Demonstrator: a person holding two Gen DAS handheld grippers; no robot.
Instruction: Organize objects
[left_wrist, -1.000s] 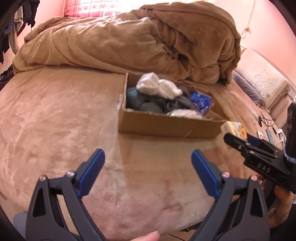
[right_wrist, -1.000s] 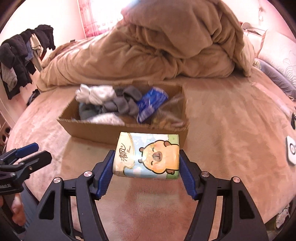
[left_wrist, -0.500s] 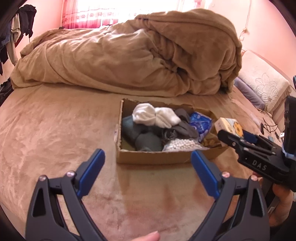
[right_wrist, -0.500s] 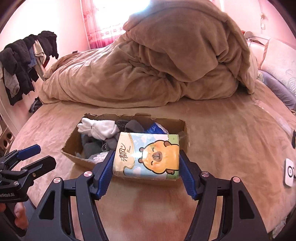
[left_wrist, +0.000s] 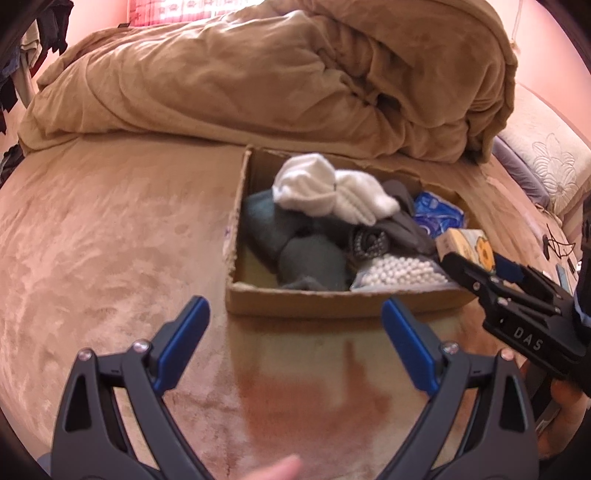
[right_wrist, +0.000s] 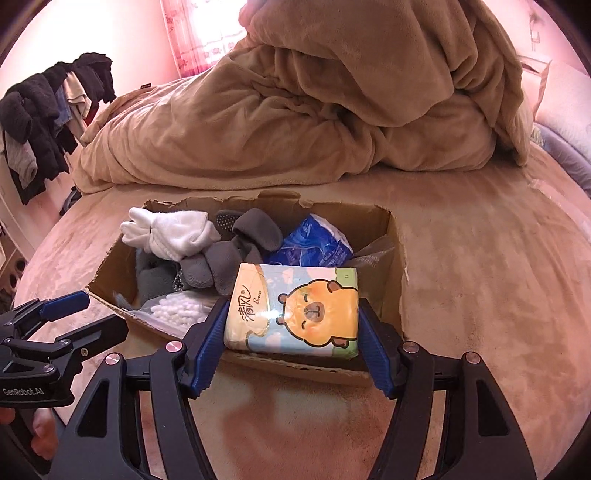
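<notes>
My right gripper (right_wrist: 291, 325) clamps the tissue pack (right_wrist: 295, 306) above the box (right_wrist: 395, 266); left gripper (left_wrist: 295, 339) gapes; early release risks rim-snagging

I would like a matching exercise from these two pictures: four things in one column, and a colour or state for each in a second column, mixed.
Things
1. tissue pack
2. left gripper
3. rolled socks
4. cardboard box

States
a. white, on top of the pile
b. open and empty
c. clamped in the right gripper
d. on the bed, holding clothes

Pairs: 1-c, 2-b, 3-a, 4-d
</notes>
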